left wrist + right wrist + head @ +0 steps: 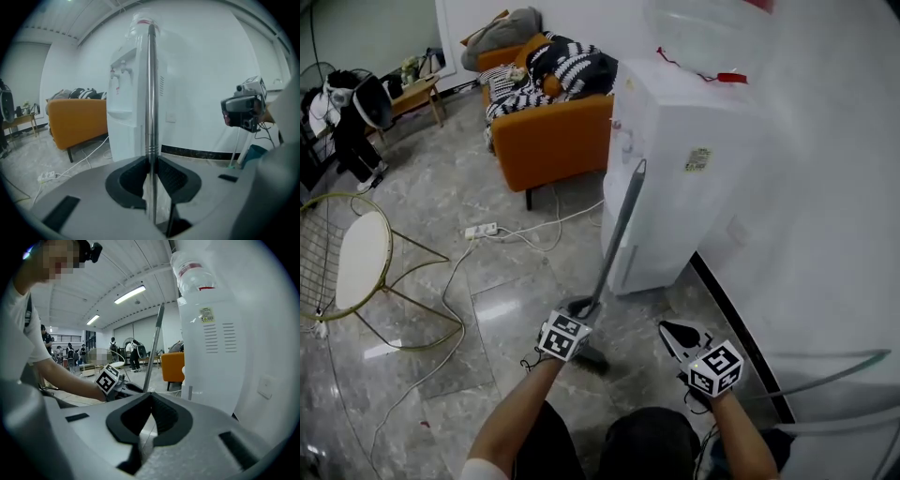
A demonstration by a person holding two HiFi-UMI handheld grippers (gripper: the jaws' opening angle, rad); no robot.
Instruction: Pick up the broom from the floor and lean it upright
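The broom has a thin metal handle [619, 234] that rises steeply from my left gripper [579, 307] toward the white water dispenser [675, 169]. Its dark head [592, 359] shows just below the marker cube, and whether it touches the floor is hidden. In the left gripper view the handle [151, 93] stands vertical and the left gripper [151, 164] is shut on it. My right gripper [675, 333] hovers to the right of the broom, apart from it. Seen in its own view, the right gripper [151, 395] has its jaws together with nothing between them, and the handle [153, 348] stands beyond them.
The water dispenser stands against the white wall on the right, with a bottle [192, 268] on top. An orange armchair [548, 131] piled with clothes is behind it. A power strip [480, 230] and cables lie on the marble floor, and a wire chair [356, 262] stands at the left.
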